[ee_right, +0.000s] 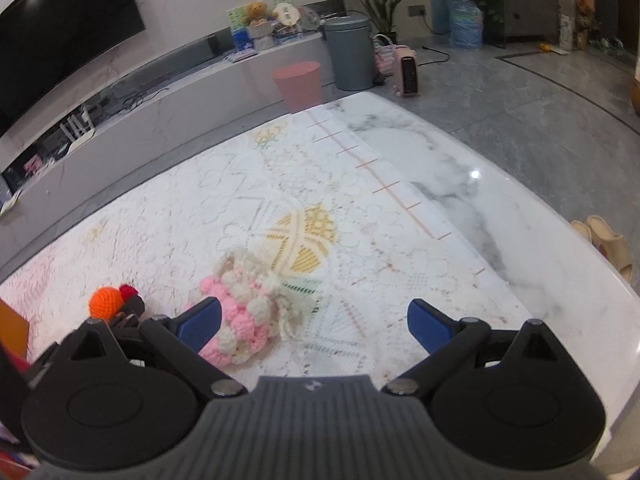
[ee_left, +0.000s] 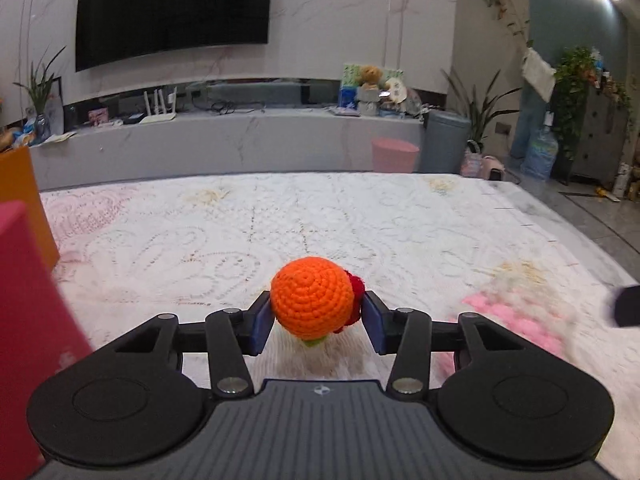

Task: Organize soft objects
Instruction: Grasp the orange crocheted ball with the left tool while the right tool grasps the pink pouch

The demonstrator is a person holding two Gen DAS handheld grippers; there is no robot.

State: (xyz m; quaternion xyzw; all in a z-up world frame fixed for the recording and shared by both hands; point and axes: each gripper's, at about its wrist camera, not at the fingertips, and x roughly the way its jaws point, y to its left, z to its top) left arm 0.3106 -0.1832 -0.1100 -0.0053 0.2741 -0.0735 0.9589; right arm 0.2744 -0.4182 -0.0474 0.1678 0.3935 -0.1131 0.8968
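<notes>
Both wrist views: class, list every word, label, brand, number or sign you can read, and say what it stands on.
No text can be read in either view.
Gripper body: a small round emblem, no letters.
Boxes on the TV ledge: print too small and blurred.
Water jug: label blurred.

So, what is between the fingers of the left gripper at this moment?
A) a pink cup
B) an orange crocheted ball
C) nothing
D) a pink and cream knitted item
B: in the left wrist view the left gripper has its blue pads against both sides of the orange crocheted ball, while the pink and cream knitted item lies on the lace tablecloth by the right gripper.
</notes>
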